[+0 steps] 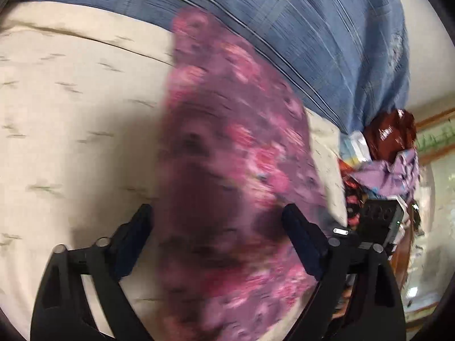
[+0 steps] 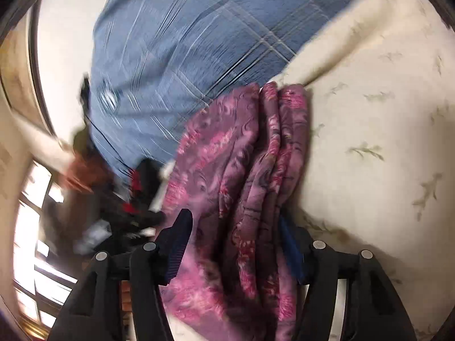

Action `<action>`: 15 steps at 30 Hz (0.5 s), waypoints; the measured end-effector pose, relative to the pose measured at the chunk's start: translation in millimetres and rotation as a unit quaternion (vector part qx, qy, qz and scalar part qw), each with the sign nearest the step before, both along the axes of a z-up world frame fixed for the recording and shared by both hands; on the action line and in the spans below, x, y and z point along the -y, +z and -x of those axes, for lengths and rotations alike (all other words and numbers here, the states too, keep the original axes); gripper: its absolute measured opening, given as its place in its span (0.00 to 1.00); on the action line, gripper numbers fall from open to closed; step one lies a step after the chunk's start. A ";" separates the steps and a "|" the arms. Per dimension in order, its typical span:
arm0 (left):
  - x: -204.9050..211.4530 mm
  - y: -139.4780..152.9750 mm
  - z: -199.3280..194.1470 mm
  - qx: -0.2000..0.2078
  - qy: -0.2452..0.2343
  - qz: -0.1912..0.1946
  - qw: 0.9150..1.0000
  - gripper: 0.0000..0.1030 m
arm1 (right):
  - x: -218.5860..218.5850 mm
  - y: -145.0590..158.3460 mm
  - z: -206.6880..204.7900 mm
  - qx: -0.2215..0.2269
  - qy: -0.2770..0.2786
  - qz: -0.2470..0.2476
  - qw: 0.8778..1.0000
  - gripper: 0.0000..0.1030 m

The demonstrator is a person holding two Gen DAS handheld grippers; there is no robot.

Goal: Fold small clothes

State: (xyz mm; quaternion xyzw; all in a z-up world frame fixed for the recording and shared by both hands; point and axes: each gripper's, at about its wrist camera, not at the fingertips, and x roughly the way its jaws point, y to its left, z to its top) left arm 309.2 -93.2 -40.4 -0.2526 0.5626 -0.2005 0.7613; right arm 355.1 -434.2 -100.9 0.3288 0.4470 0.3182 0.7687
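While the left tool [image 1: 216,238] stands wide apart over the cloth [image 1: 227,147], its pads touch nothing; the purple-pink floral fabric lies between and beneath them, blurred, at the centre of that view. At the lower middle of the right view, the right tool [image 2: 236,244] is part open, with the same cloth bunched in long pleats between its two fingers; the right finger is half hidden behind the folds, so I cannot tell whether a pad still presses on it.

This cloth looks thin, light and limp. It should drape and slide rather than hold a crease, and a pinch at the middle would only gather it. A corner or a hem edge is the better place to hold, one tool at each end.

It lies on a cream bed [image 1: 71,113] with a sparse leaf print, running up the frame to a blue checked blanket [image 1: 312,42] that its far end touches. To the right in the left view sits a heap of other clothes [image 1: 384,164], near but apart, and nothing lies on the cloth itself.
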 end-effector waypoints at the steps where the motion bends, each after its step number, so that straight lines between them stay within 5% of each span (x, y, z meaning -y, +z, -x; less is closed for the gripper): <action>1: 5.4 1.8 -0.7 0.006 0.009 -0.020 1.000 0.69 | -8.2 3.8 -1.0 0.014 -0.001 0.045 0.999 0.43; 5: 7.2 15.8 5.5 0.029 0.027 -0.044 0.998 0.39 | -16.4 15.6 7.8 0.031 -0.039 0.084 0.995 0.34; 10: -18.9 39.2 38.5 0.059 0.035 -0.069 0.995 0.38 | -29.8 49.6 38.1 0.070 -0.020 0.074 0.995 0.32; 15: -82.7 39.4 106.5 0.039 0.057 -0.025 0.997 0.41 | -49.1 73.6 96.4 0.096 0.037 0.036 0.994 0.32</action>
